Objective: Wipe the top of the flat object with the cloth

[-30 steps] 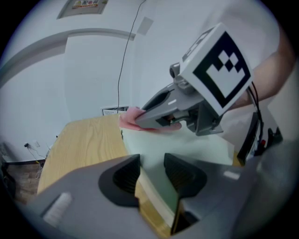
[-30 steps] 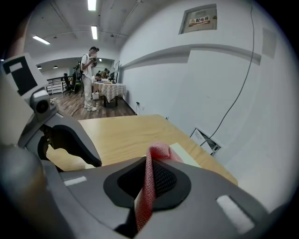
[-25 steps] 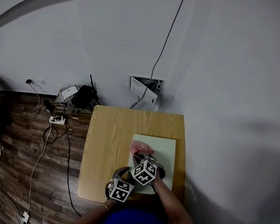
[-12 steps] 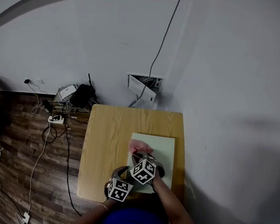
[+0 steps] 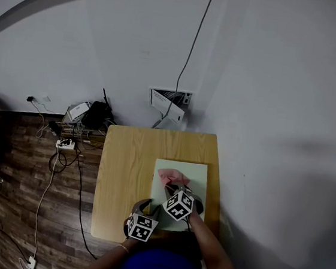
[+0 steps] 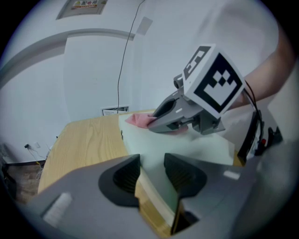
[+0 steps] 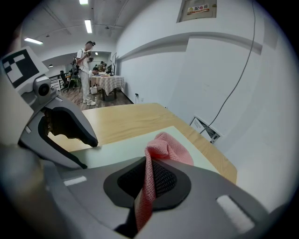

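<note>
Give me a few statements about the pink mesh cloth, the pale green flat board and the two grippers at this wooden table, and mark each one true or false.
1. The right gripper is shut on the pink mesh cloth. True.
2. The pale green flat board lies on the floor. False: it lies on the wooden table.
3. The left gripper holds the pink mesh cloth. False: the board's near edge sits between its jaws.
4. The cloth rests on the board's top. True.
5. A dark cable runs up the white wall beyond the table. True.
</note>
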Tool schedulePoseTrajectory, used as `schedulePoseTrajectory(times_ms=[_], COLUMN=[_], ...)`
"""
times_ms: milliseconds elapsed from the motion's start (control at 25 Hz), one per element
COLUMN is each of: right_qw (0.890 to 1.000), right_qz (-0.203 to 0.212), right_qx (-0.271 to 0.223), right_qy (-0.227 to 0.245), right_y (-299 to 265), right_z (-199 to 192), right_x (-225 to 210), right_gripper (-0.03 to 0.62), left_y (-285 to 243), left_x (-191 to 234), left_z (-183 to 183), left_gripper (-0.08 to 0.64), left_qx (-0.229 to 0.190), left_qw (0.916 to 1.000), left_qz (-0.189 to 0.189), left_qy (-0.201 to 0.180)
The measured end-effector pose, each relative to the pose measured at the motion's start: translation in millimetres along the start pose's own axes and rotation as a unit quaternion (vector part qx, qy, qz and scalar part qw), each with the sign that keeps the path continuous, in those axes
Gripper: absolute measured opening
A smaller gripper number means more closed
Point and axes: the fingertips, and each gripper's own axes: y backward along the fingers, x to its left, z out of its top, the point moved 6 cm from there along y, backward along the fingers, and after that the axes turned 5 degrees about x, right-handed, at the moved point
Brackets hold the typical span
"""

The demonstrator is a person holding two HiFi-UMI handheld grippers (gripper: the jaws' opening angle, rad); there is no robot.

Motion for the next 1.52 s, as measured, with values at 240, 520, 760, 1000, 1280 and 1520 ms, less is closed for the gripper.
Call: schedulePoseTrajectory(times_ms=[240, 520, 760, 1000, 1280, 1520], right_qw=[1.000, 0.998, 0.995, 0.993, 0.989, 0.987], right_qz=[-0.015, -0.029, -0.045, -0.061, -0.072, -0.081], right_qx=[0.014, 0.029, 0.041, 0.048, 0.051, 0.051], right_qy=[-0.021, -0.047, -0.073, -0.093, -0.121, -0.127], right_y=[5.2, 14.1, 22.7, 30.3, 38.3, 38.2], right_z=[-21.1, -42.4, -63.5, -79.5, -95.1, -94.7], right_x=[-16.5, -30.4, -42.8, -52.2, -57.4, -57.8], right_gripper=[0.014, 0.014, 0.014, 0.014, 0.014, 0.014], left_y=[-2.6, -1.9, -2.4, -3.0, -3.2, -3.2], left_x=[-0.3, -0.1, -0.6, 0.3, -0.5, 1.5], left_z=[0.1, 0.5, -0.1, 0.8, 0.6, 0.7], left_gripper=[0.163, 0.163, 0.163, 0.163, 0.163, 0.163], left_qx=[0.000, -0.001, 0.000, -0.001, -0.001, -0.001], left_qw=[1.0000, 1.0000, 1.0000, 1.0000, 1.0000, 1.0000], left_qz=[0.001, 0.001, 0.002, 0.001, 0.000, -0.001], left_qy=[0.000, 0.001, 0.000, 0.000, 0.000, 0.000])
